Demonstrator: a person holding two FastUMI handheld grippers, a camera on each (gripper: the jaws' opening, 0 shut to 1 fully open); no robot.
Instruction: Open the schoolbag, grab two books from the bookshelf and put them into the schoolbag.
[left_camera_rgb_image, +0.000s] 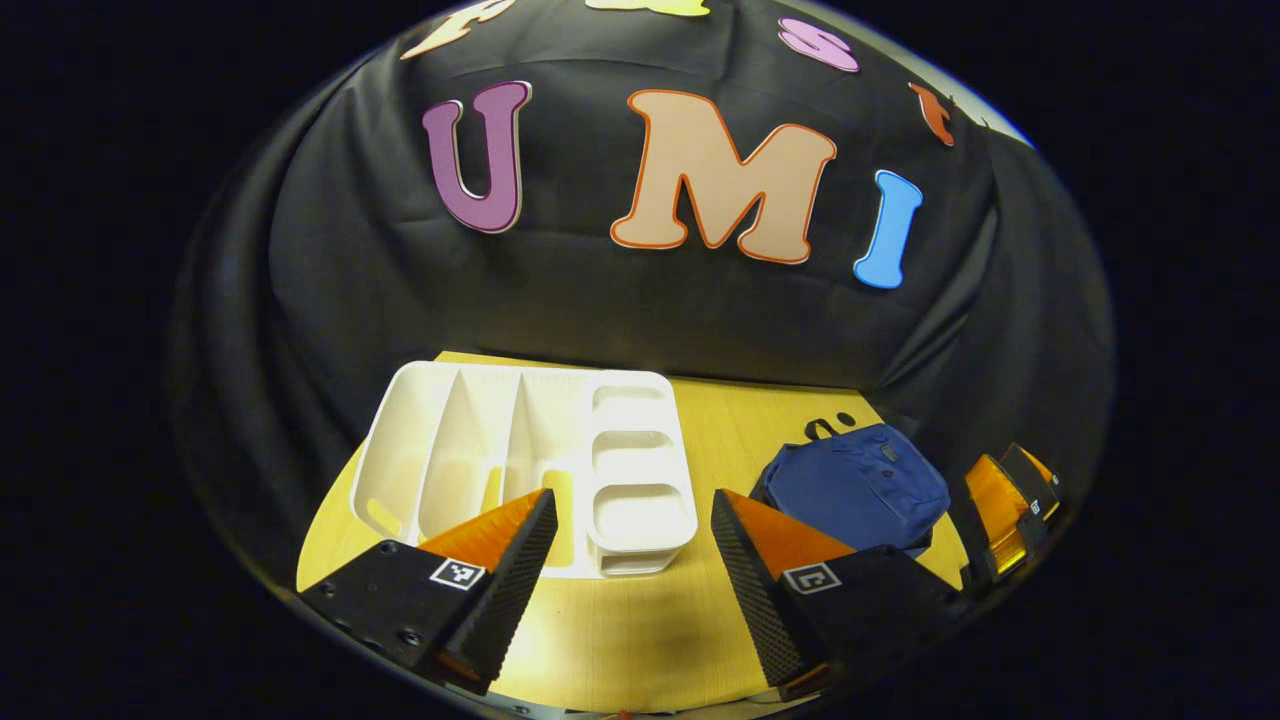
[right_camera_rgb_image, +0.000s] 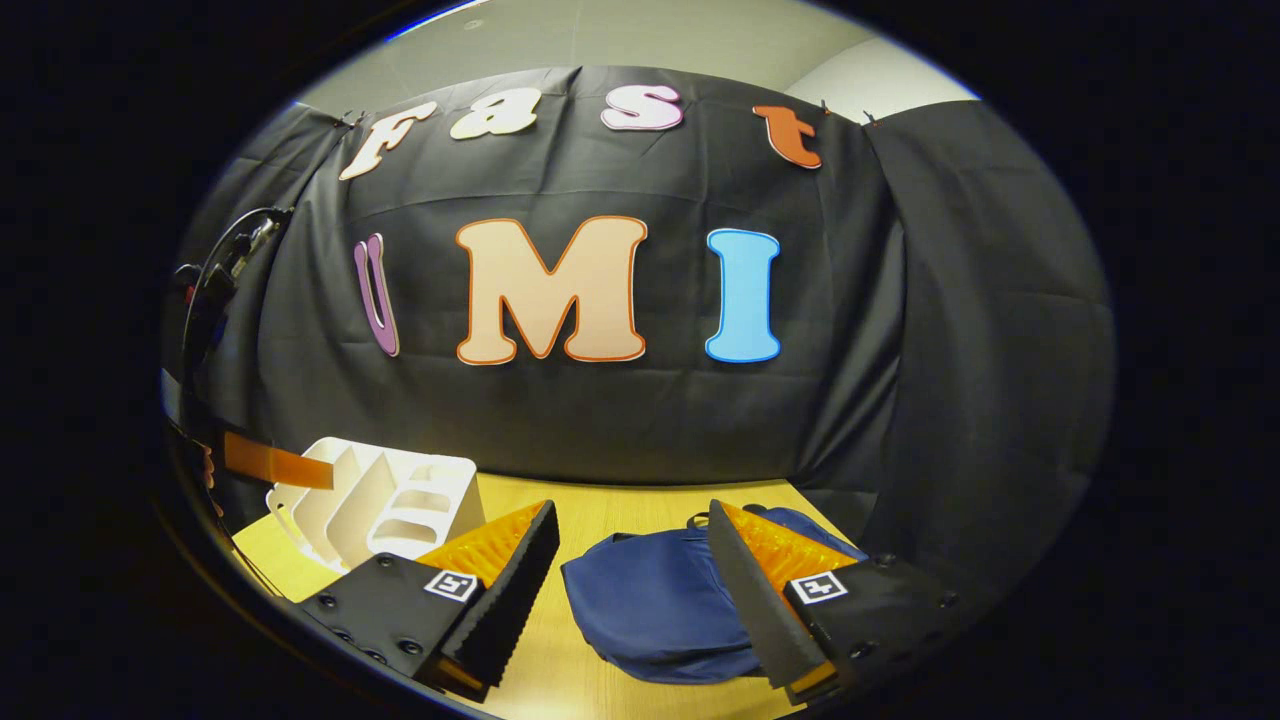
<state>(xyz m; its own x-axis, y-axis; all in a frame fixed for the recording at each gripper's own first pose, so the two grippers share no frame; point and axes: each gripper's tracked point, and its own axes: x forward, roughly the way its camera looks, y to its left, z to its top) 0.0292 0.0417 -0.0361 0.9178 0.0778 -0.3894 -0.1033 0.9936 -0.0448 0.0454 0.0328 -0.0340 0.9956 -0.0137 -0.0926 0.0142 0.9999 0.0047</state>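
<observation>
Schoolbag (right_camera_rgb_image: 655, 615) lies closed on desk (left_camera_rgb_image: 640, 640), right of white bookshelf (left_camera_rgb_image: 520, 460). My right hand-held gripper (right_camera_rgb_image: 632, 590) and left hand-held gripper (left_camera_rgb_image: 633, 565) hang wide open, empty. Opening step pending; next I must find its zipper.

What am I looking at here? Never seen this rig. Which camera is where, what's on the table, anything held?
No robot arm: a person carries a two-finger gripper in each hand, each with a fisheye camera looking along its fingers. In the left gripper view, the left gripper is open and empty, facing a white bookshelf on a yellow table. A closed blue schoolbag lies to the right, and the other gripper shows at the far right edge. In the right gripper view, the right gripper, also open and empty, points at the schoolbag. Nothing is held. I can't make out books in the shelf slots.
</observation>
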